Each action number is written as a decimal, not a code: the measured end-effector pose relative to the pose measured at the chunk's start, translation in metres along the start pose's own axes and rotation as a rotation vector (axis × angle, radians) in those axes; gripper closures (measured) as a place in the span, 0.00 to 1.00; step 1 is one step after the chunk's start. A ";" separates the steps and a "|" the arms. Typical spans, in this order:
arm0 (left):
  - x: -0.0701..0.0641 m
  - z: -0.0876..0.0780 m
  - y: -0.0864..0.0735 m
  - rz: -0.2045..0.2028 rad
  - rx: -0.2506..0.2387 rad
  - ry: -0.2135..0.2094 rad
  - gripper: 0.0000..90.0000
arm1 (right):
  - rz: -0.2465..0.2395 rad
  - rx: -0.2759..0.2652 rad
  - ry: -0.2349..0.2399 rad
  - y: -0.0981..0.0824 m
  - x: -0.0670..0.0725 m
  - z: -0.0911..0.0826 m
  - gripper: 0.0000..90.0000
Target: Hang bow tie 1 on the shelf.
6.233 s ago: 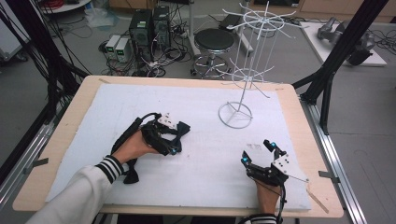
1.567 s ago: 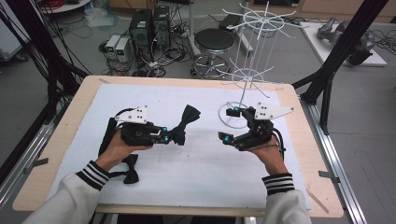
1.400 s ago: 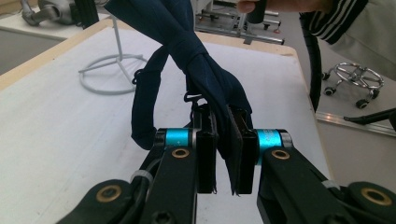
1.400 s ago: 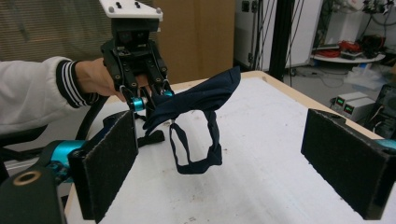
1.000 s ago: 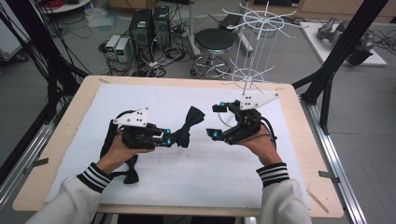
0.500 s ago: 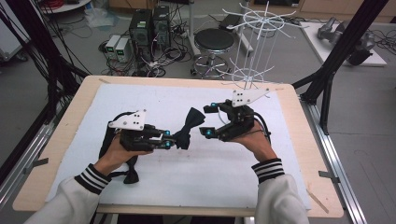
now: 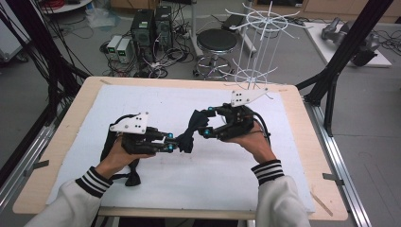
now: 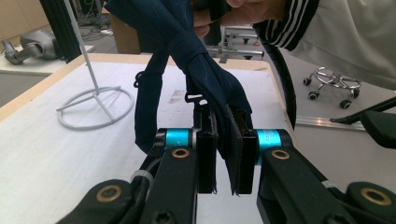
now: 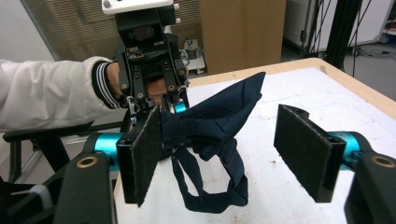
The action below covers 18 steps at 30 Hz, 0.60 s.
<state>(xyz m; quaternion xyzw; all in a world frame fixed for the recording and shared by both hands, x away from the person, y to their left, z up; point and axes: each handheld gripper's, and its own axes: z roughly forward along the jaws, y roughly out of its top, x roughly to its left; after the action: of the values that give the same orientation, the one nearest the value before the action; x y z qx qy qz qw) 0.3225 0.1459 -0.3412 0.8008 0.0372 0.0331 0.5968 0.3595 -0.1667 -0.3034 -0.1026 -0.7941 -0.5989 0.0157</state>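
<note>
Left gripper clamped on bow tie, presenting free wing; right gripper half open, jaws just closing around wing, not gripping.

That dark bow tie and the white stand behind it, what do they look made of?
The bow tie looks like matte navy woven fabric: it creases and droops softly. The stand seems to be thin wire, probably white-coated metal, judging by its slim, stiff rods.

The pinched end of the dark navy fabric bow tie is buried between the left gripper's jaws, and the picture's top edge crops its upper part. From above, a second black bow tie lies partly under the left forearm. The white wire rack loses its top to the frame.
</note>
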 end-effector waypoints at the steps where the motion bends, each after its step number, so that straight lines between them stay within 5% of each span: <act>1: 0.000 0.000 0.000 0.000 -0.002 -0.003 0.92 | 0.003 0.002 -0.006 0.000 0.000 0.000 0.41; 9: -0.002 0.003 0.001 0.019 0.013 -0.007 0.92 | 0.021 0.015 0.020 -0.001 -0.001 0.005 0.47; 18: 0.000 0.002 0.001 0.019 0.023 0.002 0.93 | 0.002 0.027 0.037 0.000 0.000 0.008 0.66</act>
<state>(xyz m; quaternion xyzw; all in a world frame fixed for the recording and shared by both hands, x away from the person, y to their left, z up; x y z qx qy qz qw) 0.3225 0.1439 -0.3410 0.8078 0.0306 0.0392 0.5873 0.3599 -0.1591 -0.3058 -0.0923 -0.8016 -0.5898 0.0324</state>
